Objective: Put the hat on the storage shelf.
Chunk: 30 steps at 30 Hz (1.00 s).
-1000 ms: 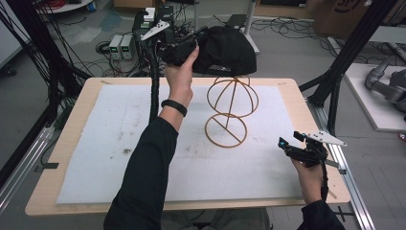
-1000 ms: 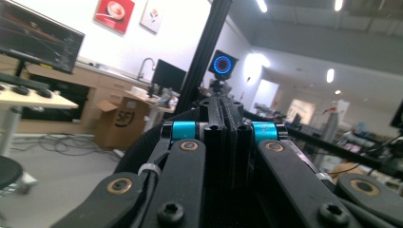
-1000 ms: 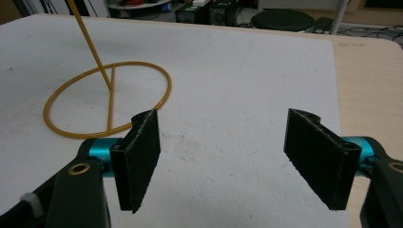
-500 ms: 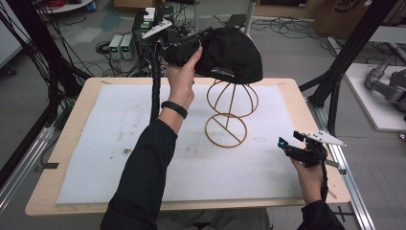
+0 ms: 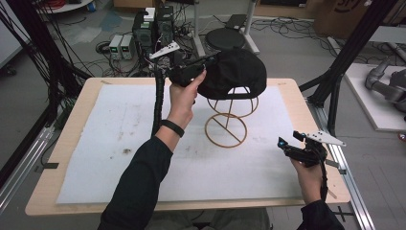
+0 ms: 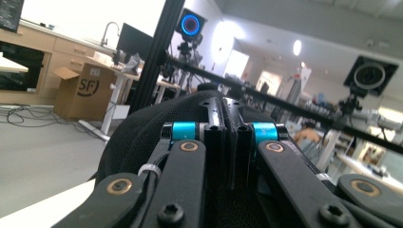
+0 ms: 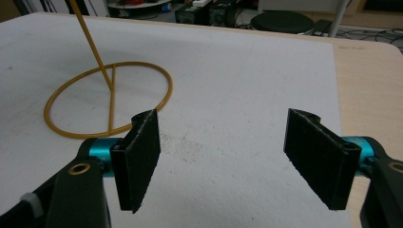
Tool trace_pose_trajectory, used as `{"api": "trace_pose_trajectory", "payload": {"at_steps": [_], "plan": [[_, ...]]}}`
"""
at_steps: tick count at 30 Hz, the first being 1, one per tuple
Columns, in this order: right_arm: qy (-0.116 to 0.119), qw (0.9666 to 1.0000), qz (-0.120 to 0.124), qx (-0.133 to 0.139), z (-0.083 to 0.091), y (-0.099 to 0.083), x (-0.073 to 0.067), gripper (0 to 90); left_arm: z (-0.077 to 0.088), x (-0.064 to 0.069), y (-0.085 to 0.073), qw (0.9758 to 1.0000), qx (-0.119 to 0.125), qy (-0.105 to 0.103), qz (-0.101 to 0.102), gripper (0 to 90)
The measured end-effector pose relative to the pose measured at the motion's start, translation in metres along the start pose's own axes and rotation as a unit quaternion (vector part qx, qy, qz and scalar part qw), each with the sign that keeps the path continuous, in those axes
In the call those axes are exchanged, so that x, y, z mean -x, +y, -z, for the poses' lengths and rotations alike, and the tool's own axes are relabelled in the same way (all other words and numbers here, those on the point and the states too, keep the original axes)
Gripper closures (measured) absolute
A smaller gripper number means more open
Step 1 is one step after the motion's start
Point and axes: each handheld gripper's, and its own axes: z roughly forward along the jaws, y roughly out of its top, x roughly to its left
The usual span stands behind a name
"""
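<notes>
While left tongs point(image 5: 203, 72) clench cap point(image 5: 237, 72) over wire stand point(image 5: 229, 125) | right tongs point(image 5: 287, 143) released, apart

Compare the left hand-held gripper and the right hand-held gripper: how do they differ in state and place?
The left hand-held gripper has its jaws shut on the black cap; the right hand-held gripper stands open with nothing between its jaws. The left one is raised over the gold wire stand; the right one hangs low near the table's right edge. Both have black jaws with blue parts.
</notes>
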Motion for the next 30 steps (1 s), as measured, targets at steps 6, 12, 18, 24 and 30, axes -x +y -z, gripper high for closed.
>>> {"api": "trace_pose_trajectory", "payload": {"at_steps": [6,12,18,24,30], "plan": [[0.000,1.0000,0.000,0.000,-0.001,0.000,-0.001,27.5,0.003,-0.001,-0.006,0.9996,-0.024,0.006,-0.011,87.3],[0.002,1.0000,0.000,-0.002,-0.002,0.000,-0.002,27.5,0.003,-0.002,-0.014,0.9986,-0.042,0.019,-0.024,86.5],[0.000,1.0000,0.003,-0.003,-0.002,0.000,-0.001,27.6,0.007,-0.007,-0.026,0.9969,-0.062,0.030,-0.037,78.9],[0.001,1.0000,0.005,-0.004,-0.003,0.000,-0.002,27.6,0.020,-0.007,-0.027,0.9958,-0.070,0.042,-0.043,60.0],[0.002,1.0000,0.005,-0.005,-0.004,0.001,-0.004,27.5,0.042,-0.001,-0.027,0.9942,-0.080,0.042,-0.058,47.8]]}}
